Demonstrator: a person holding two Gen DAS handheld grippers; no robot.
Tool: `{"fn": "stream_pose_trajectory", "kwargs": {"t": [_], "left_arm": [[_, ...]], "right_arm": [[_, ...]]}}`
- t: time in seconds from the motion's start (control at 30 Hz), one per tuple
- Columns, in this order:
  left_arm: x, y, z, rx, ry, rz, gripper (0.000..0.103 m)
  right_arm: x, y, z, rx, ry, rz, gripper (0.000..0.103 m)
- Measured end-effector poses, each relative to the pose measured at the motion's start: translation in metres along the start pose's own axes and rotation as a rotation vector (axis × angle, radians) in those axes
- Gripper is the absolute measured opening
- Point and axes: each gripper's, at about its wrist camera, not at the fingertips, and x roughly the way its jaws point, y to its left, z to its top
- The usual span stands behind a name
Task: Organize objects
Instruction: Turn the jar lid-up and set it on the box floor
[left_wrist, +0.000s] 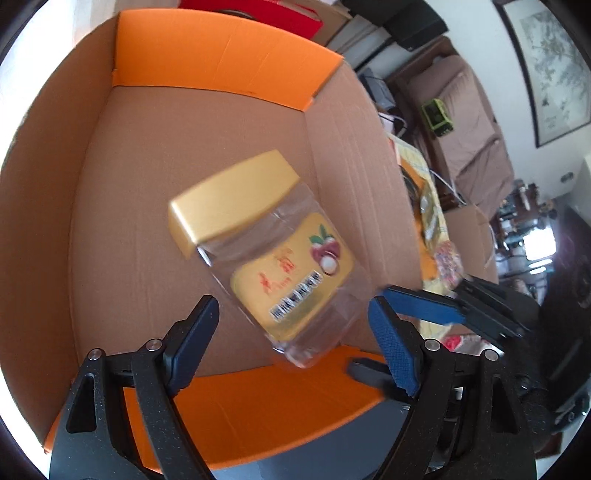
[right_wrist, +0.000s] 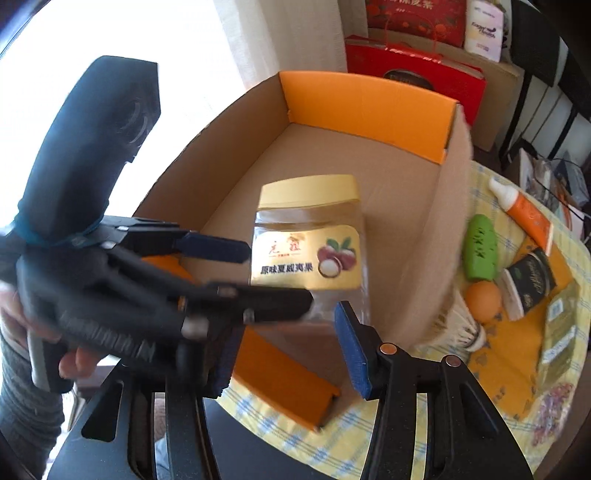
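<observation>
Step in hand: you look to be just past placing the jar (left_wrist: 258, 251) in the cardboard box (left_wrist: 122, 177); it lies on its side on the box floor, gold lid (left_wrist: 229, 199) toward the far orange flap, label up (the blur makes it hard to say whether it has fully settled).
Left tongs: your left gripper (left_wrist: 291, 343) stands spread wide on either side of the jar's base, pads clear of the plastic, grasping nothing.
Right tongs: your right gripper (right_wrist: 284, 354) is parted and empty too; the jar sits beyond its fingertips, and the left tool crosses in front of its left finger.
Next move: judged from this, you lift both tools out of the box without knocking the jar, then swing the right one to the loose items outside the box's right wall.
Waiting items: a green piece (right_wrist: 480, 247), an orange ball (right_wrist: 484, 297), a shuttlecock (right_wrist: 458, 328), an orange-and-white tube (right_wrist: 521, 210) and a dark tube (right_wrist: 528, 282) lie close together, so pick one with room around it.
Surface: a yellow patterned tablecloth (right_wrist: 491, 369) covers the table; the box rests on it.
Room: red gift boxes (right_wrist: 413, 66) behind the box, a bright window at left, a brown sofa (left_wrist: 469, 122) and a framed picture (left_wrist: 546, 70) beyond.
</observation>
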Motion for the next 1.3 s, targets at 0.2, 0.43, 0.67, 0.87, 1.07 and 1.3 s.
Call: {"fn": "stream_pose_trajectory", "kwargs": {"t": [0.2, 0.43, 0.67, 0.87, 1.07, 1.3], "left_arm": [[0.011, 0.020, 0.020, -0.099, -0.011, 0.055, 0.082], [0.024, 0.023, 0.041, -0.139, -0.016, 0.053, 0.082], [0.038, 0.005, 0.056, -0.080, 0.015, 0.119, 0.082], [0.040, -0.013, 0.041, 0.000, 0.038, 0.136, 0.082], [0.041, -0.028, 0.027, 0.013, 0.038, 0.131, 0.081], [0.042, -0.027, 0.026, -0.045, 0.039, 0.102, 0.081]], "right_arm": [[-0.045, -0.028, -0.020, 0.057, -0.078, -0.020, 0.053], [-0.055, -0.067, -0.021, 0.170, -0.122, 0.006, 0.056], [-0.043, -0.084, -0.027, 0.233, -0.125, 0.086, 0.056], [-0.039, -0.083, -0.029, 0.231, -0.131, 0.093, 0.056], [-0.041, -0.086, -0.034, 0.246, -0.144, 0.103, 0.056], [-0.051, -0.092, -0.042, 0.265, -0.167, 0.091, 0.056]]}}
